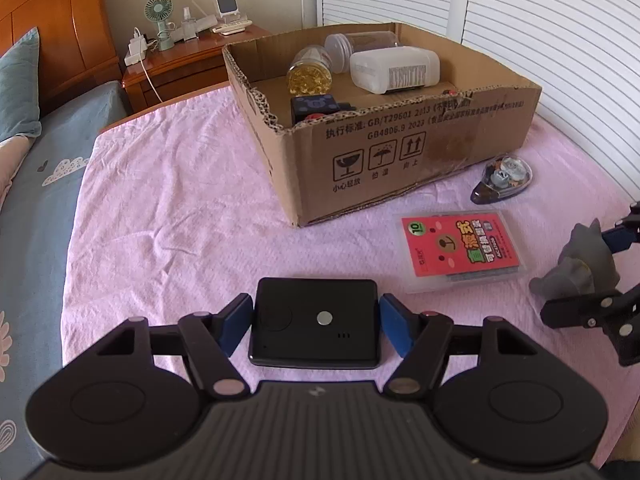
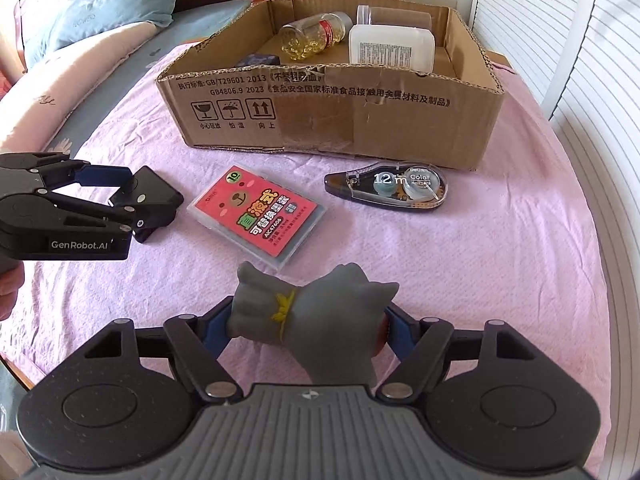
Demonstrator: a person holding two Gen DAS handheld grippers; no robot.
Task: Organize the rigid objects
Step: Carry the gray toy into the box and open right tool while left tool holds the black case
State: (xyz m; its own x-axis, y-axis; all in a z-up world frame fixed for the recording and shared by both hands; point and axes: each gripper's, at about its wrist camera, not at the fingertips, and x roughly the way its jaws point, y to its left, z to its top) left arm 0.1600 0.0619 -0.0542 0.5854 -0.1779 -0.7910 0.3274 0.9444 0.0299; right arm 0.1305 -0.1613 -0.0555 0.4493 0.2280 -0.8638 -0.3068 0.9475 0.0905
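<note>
The left gripper point(image 1: 315, 326) has its blue pads against the short sides of a flat black device point(image 1: 314, 322) lying on the pink sheet point(image 1: 168, 200), jaws about mid-width, pressed onto it. The right gripper point(image 2: 308, 330) is clamped on a grey figurine point(image 2: 316, 320) with a yellow tie, near the front of the bed. The device looks stiff, smooth and light; its slick sides could slip, so holding it across the middle of the short edges, as here, seems best. The figurine is lumpy (probably rigid plastic) and likely to twist if held off-centre. The cardboard box point(image 1: 400, 148) behind already holds jars and a white bottle; a red card case point(image 2: 258, 216) and a tape dispenser point(image 2: 390, 190) lie loose before it.
</note>
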